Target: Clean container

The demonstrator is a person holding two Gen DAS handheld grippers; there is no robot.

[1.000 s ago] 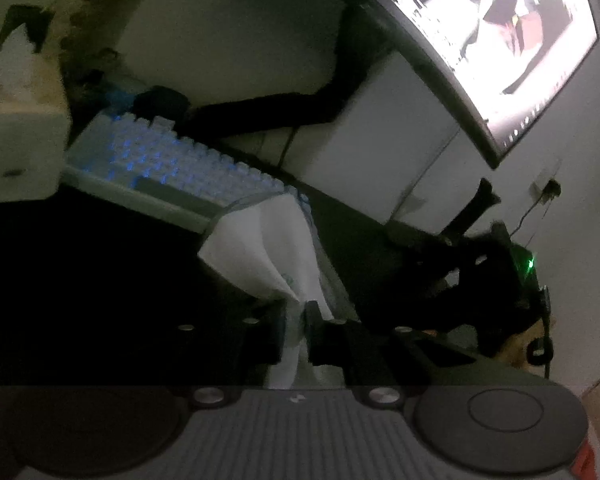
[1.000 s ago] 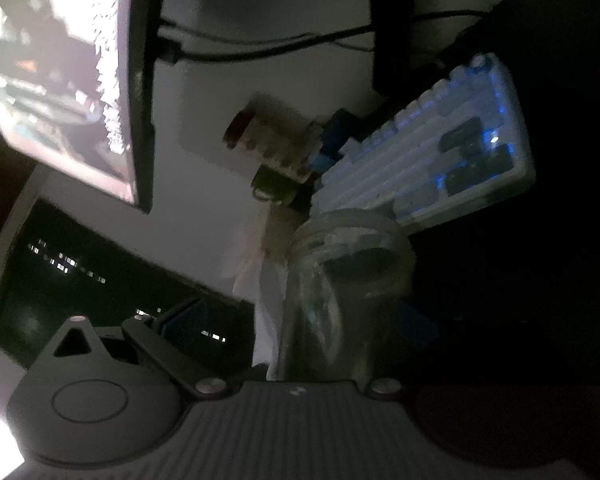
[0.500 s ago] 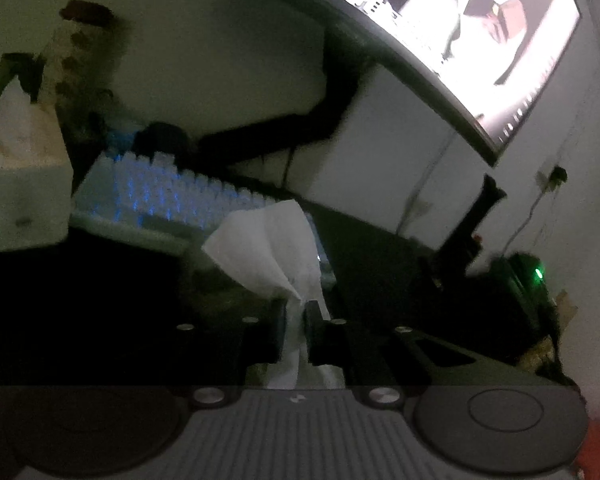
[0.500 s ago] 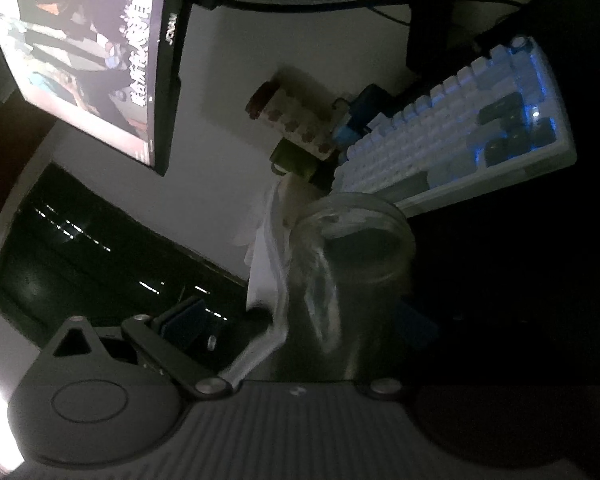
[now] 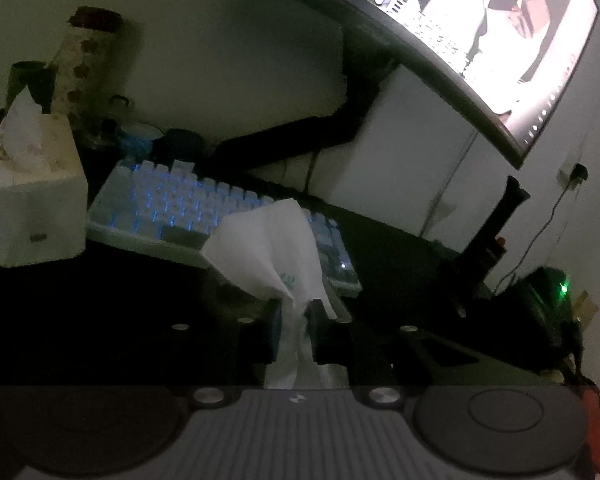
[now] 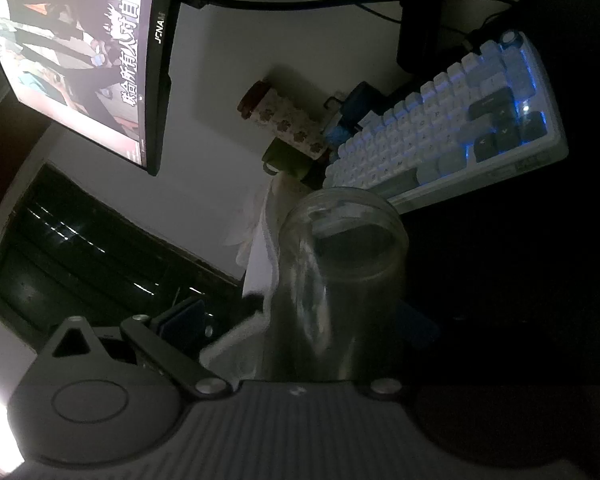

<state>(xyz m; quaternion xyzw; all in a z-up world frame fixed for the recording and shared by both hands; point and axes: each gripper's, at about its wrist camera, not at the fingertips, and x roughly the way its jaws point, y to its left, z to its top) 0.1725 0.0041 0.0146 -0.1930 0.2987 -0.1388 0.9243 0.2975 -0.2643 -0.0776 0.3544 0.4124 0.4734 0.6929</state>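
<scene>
The scene is dim. My left gripper (image 5: 296, 312) is shut on a white paper tissue (image 5: 268, 244) that fans out above the fingers, held over the dark desk in front of the keyboard. My right gripper (image 6: 332, 320) is shut on a clear glass jar (image 6: 336, 280), whose open mouth points away from the camera toward the keyboard. The jar hides most of the right fingers. The jar does not show clearly in the left wrist view, and the tissue in my left gripper does not show in the right wrist view.
A backlit white keyboard (image 5: 204, 204) lies on the dark desk, also in the right wrist view (image 6: 460, 132). A tissue box (image 5: 32, 200) stands left. A patterned tube (image 5: 84, 64) leans at the wall. A lit monitor (image 5: 496, 28) hangs above. A black device (image 5: 540, 304) sits right.
Both cameras have tilted and shifted, so the keyboard and monitor sit differently in view. The tissue stays pinched in the left gripper and the jar stays in the right.
</scene>
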